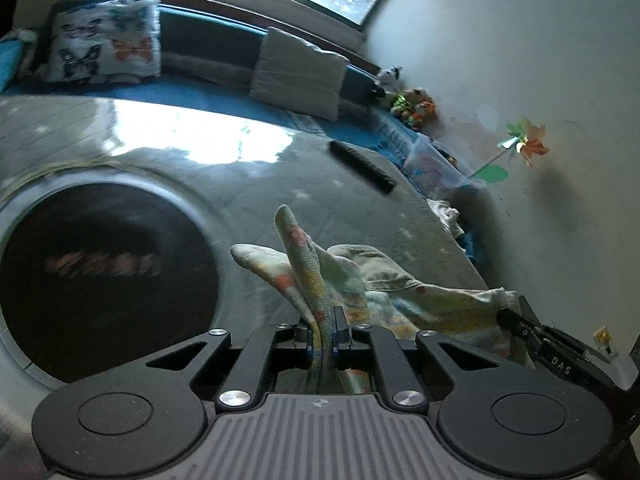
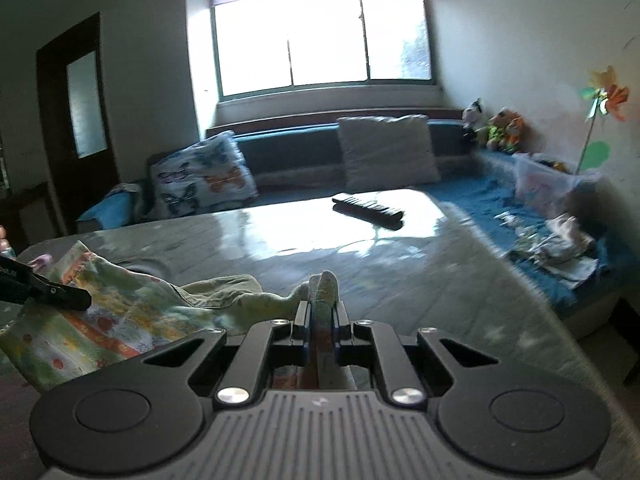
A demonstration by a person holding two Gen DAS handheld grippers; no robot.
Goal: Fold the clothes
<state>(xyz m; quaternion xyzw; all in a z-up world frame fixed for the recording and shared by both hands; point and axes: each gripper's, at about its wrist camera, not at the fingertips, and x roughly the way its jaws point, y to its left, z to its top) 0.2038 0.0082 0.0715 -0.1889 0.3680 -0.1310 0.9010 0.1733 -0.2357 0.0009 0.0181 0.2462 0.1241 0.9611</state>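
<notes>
Both grippers pinch the patterned garment (image 2: pixel 120 312): the left gripper (image 1: pixel 322 330) and right gripper (image 2: pixel 322 320) each clamp a bunched edge, holding it over the grey table (image 2: pixel 360 264). Further off lies a dark remote (image 2: pixel 368 206). By the far wall a clear plastic bag (image 2: pixel 540 184) sits on the blue couch (image 2: pixel 472 196), its contents too blurred to tell.

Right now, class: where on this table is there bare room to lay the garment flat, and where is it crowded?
Bare: the glossy stretch of table between the patterned garment and the dark remote, and the right side toward the blue couch. Crowded: the near left, where the garment lies bunched, pinched by the left hand-held gripper and the right hand-held gripper.
</notes>
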